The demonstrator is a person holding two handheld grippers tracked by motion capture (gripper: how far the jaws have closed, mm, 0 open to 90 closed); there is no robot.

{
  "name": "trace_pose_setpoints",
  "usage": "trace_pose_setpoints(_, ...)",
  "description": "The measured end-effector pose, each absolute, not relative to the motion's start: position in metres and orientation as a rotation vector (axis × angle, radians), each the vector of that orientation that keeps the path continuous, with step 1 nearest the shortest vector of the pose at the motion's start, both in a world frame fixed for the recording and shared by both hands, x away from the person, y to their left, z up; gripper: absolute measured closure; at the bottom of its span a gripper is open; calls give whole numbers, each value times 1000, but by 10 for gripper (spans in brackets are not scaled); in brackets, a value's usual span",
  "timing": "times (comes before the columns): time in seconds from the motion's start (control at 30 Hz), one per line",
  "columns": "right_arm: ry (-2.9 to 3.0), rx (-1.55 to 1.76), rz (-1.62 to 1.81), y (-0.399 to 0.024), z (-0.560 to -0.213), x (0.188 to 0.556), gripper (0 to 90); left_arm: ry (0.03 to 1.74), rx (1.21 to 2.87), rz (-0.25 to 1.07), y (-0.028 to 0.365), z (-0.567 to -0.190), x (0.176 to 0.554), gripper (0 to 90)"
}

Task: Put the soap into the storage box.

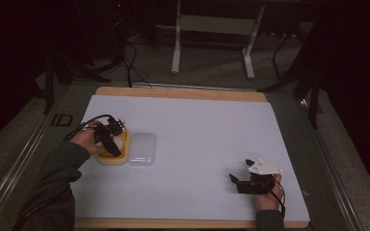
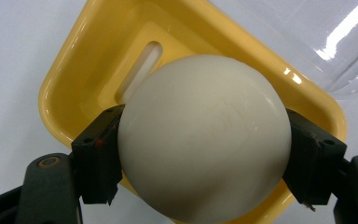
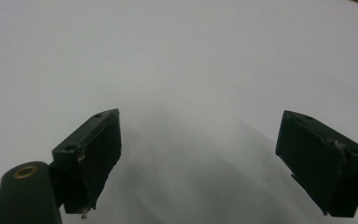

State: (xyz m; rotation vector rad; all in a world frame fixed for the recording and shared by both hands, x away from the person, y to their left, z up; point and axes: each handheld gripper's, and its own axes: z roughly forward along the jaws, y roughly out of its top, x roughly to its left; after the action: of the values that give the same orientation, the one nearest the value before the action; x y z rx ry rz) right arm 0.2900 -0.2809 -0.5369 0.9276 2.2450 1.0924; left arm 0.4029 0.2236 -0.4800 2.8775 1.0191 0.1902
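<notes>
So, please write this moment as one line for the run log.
left gripper: shut on white ball, above yellow dish | clear lid: beside dish | right gripper: open, over white sheet

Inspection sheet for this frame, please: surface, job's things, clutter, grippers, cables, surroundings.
Surface: white sheet over a wooden board.
Job's things: white ball held over a yellow tray; a clear lid lies beside the tray.
Clutter: nothing seen.
Grippers: left gripper has its jaws pressed on both sides of the ball; right gripper is open with nothing between its jaws, low over the sheet.
Cables: one trails from each gripper; more lie on the floor.
Surroundings: dark room, grey stand legs beyond the table.
</notes>
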Motion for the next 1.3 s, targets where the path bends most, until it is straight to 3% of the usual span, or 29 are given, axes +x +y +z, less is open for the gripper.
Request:
trace_pose_setpoints(0.33, 2246, 928, 1091, -281, -537, 290, 140, 1032, 2878, 185, 225, -488, 404, 244)
trace_pose_setpoints(0.37, 2247, 927, 1089, -281, -537, 290, 140, 1009, 2879, 190, 224, -490, 403, 227)
trace_pose_setpoints(0.4, 2247, 927, 1089, -281, -537, 290, 140, 1009, 2879, 190, 224, -490, 403, 142)
trace_pose_setpoints(0.53, 2249, 921, 1084, -280, -537, 290, 141, 966, 2921, 255, 220, -490, 400, 108)
trace_pose_setpoints(1.3, 2249, 918, 1083, -280, -537, 290, 141, 944, 2834, 231, 232, -471, 392, 152)
